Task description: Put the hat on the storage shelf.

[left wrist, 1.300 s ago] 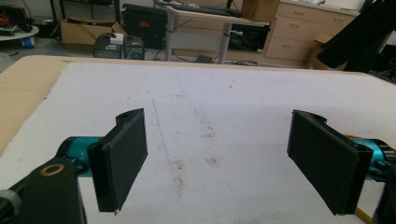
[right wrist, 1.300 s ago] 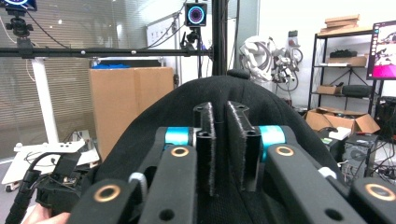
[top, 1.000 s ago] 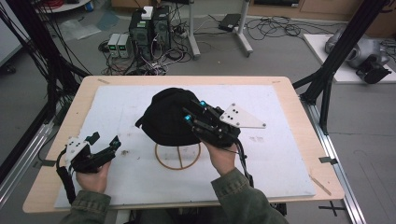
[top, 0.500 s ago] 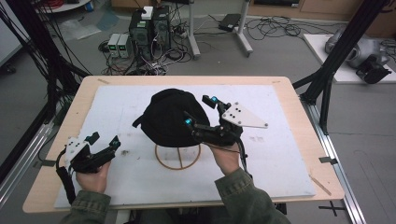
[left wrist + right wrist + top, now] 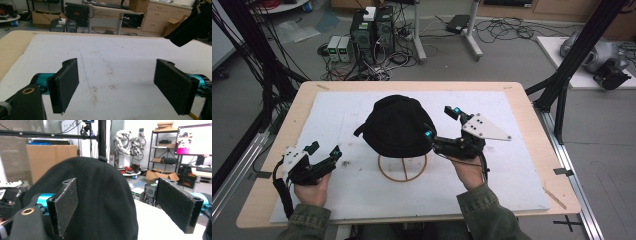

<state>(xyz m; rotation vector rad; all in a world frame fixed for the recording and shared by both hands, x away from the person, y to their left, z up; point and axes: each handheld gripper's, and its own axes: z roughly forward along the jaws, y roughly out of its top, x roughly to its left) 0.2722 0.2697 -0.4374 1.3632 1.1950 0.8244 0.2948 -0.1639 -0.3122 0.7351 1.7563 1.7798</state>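
- Rounded black fabric cap (image 5: pixel 394 126) sits on a thin wooden ring stand (image 5: pixel 402 168), mid-table.
- Right gripper (image 5: pixel 443 124), just opened wide, empty, flanks the cap's right side.
- Left gripper (image 5: pixel 326 151), wide open, empty, near left on the white mat (image 5: pixel 522 165).

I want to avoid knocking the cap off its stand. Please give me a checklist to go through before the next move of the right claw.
1. Black cap sits on the wooden ring stand: ok.
2. Right claw has let go; its jaws have just been opening and the pads stand apart beside the cap: ok.
3. Cap level on the stand: cannot tell.
4. Left claw open, nothing between its jaws: ok.
5. Left claw apart from the cap, low over the white mat: ok.
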